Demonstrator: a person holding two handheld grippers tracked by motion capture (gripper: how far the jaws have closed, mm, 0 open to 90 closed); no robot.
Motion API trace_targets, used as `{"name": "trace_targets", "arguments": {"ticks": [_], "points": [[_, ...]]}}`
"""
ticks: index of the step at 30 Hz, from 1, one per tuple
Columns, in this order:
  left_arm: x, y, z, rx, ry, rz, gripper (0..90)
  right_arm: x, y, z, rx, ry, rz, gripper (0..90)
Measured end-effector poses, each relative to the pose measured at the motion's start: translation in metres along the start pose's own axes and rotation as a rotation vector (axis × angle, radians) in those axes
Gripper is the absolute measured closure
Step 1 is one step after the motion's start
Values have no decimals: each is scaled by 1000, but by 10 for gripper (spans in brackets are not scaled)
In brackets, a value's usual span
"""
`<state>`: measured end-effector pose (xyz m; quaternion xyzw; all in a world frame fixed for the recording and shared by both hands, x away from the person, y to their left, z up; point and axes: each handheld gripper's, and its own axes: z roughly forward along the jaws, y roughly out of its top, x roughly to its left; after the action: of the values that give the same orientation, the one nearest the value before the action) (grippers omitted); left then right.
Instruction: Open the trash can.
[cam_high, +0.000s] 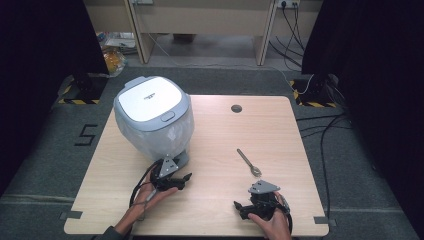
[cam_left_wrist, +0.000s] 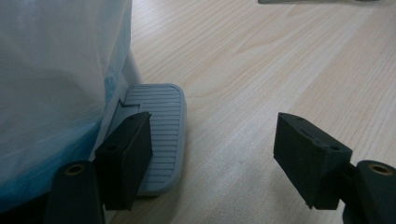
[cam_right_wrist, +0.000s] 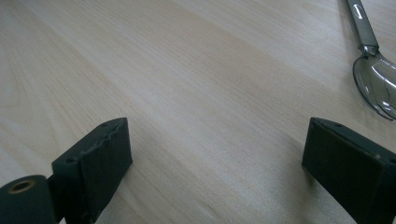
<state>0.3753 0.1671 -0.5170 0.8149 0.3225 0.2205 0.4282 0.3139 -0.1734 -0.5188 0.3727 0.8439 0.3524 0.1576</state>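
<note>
A pedal bin, white-lidded with a grey body and a pale liner bag bulging below its rim, stands at the left rear of a light wooden table, its ribbed grey foot pedal resting on the tabletop at the bin's near side. The left gripper sits low just in front of that pedal, held in one hand. In the left gripper view one black jaw hangs over the pedal's ribbed face while the other stands well off over bare wood; the jaws are parted and grasp nothing, and whether the near jaw touches the pedal cannot be told. A small dark logo marks the lid, too small to read.

One metal spoon lies alone at the table's right half, bowl toward the person. Near it, the right gripper rests at the front edge in the other hand, jaws spread wide over bare wood and released.

A round dark cable hole sits near the table's far edge. On the grey floor to the left, a black mark reading "5" is taped down. Count: one bin, one spoon, two grippers.
</note>
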Motion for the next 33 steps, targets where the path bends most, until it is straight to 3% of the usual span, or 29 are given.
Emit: {"name": "trace_targets", "arguments": {"ticks": [7, 11, 17, 33], "points": [[-2, -2, 2, 14, 15, 10, 296, 0, 0, 0, 1, -1, -1, 83], [2, -1, 4, 51, -8, -3, 299, 0, 0, 0, 1, 0, -1, 82], [1, 0, 6, 71, -1, -7, 318, 0, 0, 0, 1, 1, -2, 82], [1, 0, 6, 69, -2, -8, 318, 0, 0, 0, 1, 2, -3, 82]]}}
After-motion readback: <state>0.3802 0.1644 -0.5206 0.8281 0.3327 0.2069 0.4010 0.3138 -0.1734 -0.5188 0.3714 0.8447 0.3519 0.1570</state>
